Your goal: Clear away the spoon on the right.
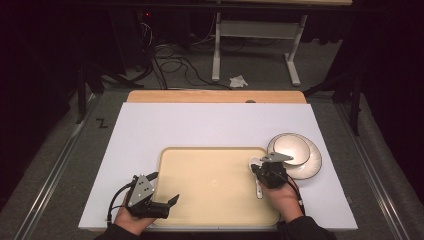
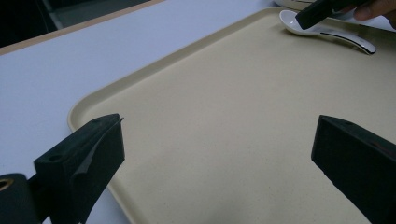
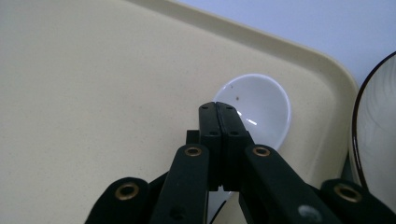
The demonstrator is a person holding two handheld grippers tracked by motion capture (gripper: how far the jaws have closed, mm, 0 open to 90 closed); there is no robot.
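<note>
The right gripper, jaws pressed together on the white ceramic soup spoon, has it lying on the beige plastic tray; release remains. The left gripper waits wide open, empty.

- Tray: plain pale beige, finely speckled.
- Spoon: glossy white (a few tiny brown specks in its bowl), dark line along the handle edge.
- Plates: white with thin dark rims.
- Worktop: pale grey-white sheet over a wooden edge.
- Right tool: black, brass-coloured rivets.
</note>
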